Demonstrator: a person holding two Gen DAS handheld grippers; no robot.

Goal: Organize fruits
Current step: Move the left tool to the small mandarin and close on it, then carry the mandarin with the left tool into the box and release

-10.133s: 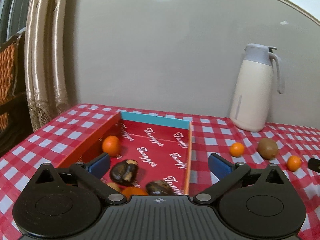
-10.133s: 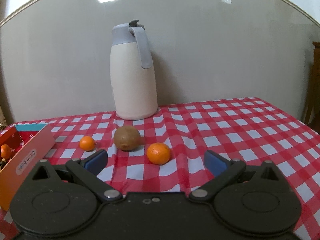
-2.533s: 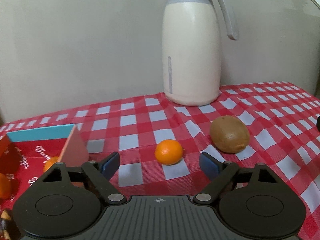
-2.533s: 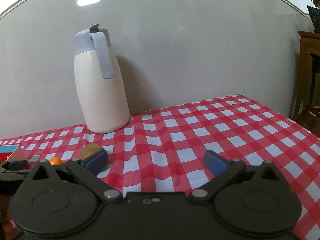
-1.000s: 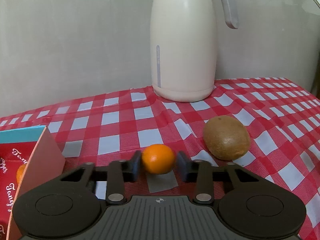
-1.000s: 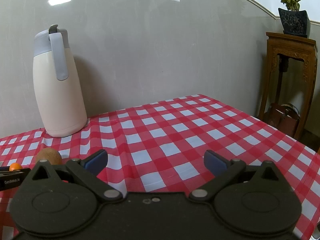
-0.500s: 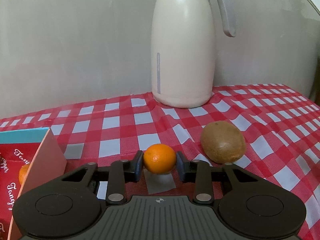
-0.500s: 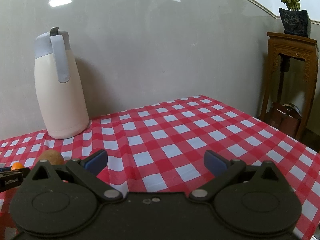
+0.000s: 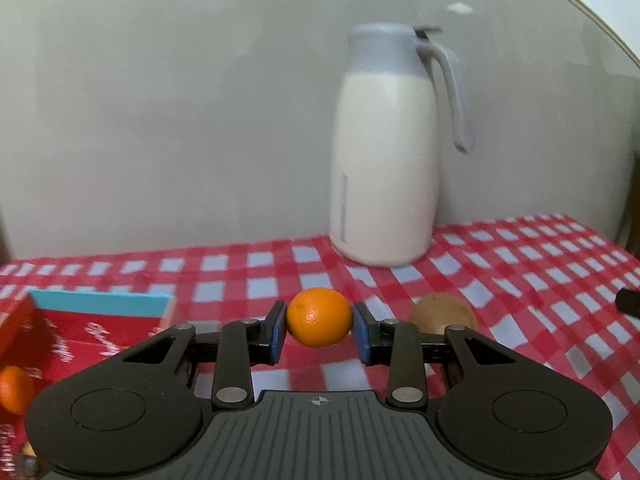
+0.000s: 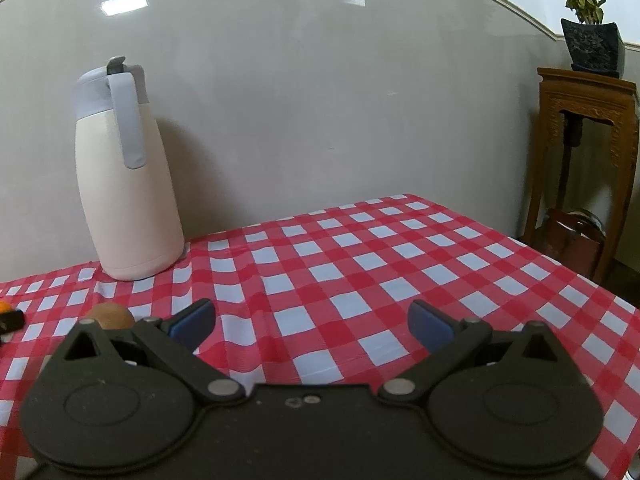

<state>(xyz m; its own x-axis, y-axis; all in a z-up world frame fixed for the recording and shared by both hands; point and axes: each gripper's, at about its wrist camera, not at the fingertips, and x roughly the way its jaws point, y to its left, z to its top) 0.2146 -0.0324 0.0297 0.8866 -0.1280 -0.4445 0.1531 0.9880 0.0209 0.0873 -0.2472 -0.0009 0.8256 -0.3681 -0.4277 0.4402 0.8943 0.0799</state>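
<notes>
My left gripper is shut on a small orange tangerine and holds it above the checked cloth. A brown kiwi lies on the cloth just right of it, and also shows in the right wrist view. The red box with a blue end wall is at the lower left, with another tangerine inside. My right gripper is open and empty over the cloth, to the right of the kiwi.
A cream thermos jug with a grey lid stands at the back by the wall; it also shows in the right wrist view. A wooden stand with a potted plant is beyond the table's right edge.
My left gripper closed on the tangerine a second ago and has since lifted it off the cloth and swung left toward the box. The right gripper stays open and has barely moved.
</notes>
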